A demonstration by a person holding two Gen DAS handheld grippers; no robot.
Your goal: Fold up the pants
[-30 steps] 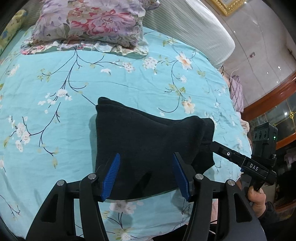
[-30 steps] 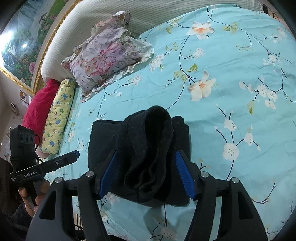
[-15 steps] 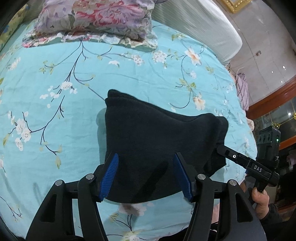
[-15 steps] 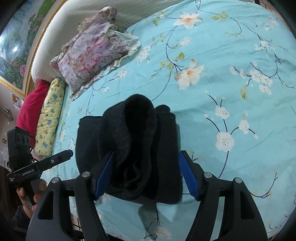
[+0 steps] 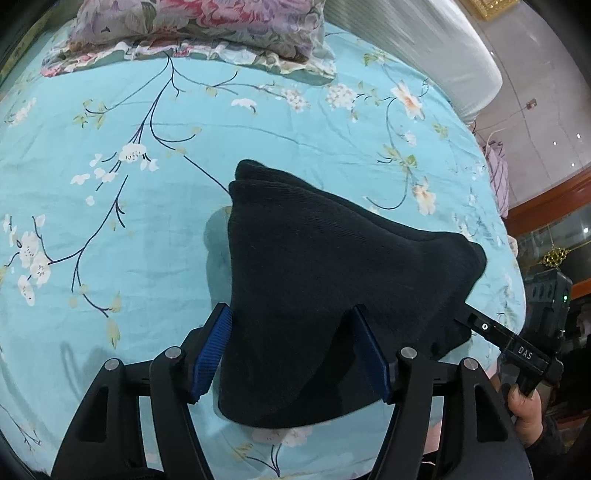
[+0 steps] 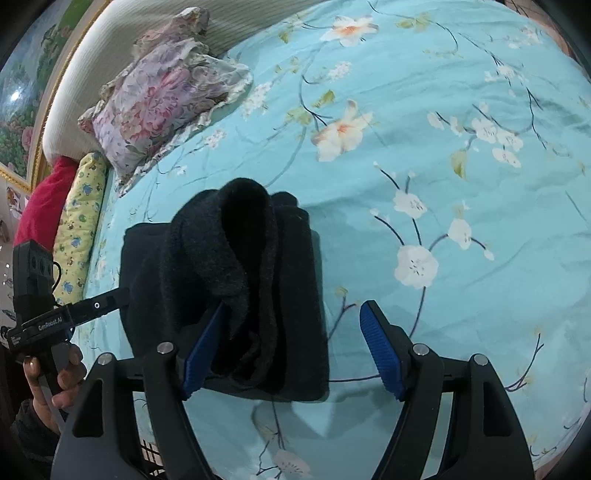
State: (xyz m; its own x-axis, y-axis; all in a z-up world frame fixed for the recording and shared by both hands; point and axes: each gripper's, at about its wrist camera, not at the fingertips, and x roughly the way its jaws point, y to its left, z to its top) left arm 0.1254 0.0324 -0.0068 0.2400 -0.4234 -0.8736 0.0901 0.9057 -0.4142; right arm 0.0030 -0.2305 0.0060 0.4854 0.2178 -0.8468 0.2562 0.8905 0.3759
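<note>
The black pants (image 5: 325, 280) lie folded into a thick bundle on the turquoise flowered bedsheet (image 5: 110, 221). My left gripper (image 5: 291, 350) is open, its blue pads on either side of the bundle's near edge, with cloth between them. My right gripper (image 6: 291, 343) is open at the bundle's other end; the pants (image 6: 236, 280) lie between its pads toward the left one, and the right pad is over bare sheet. The right gripper's finger (image 5: 495, 332) shows at the pants' right corner in the left wrist view. The left gripper's finger (image 6: 92, 306) shows at the pants' left edge in the right wrist view.
A flowered pillow (image 5: 199, 26) lies at the head of the bed by a white striped headboard (image 5: 424, 40). A yellow bolster (image 6: 77, 229) and a red cushion (image 6: 44, 199) lie at the bed's side. The bed's edge is just below both grippers.
Both grippers have moved forward over the pants, which now look larger. The right gripper has opened wider and its right pad has come off the cloth. The bundle's far corner looks raised.
</note>
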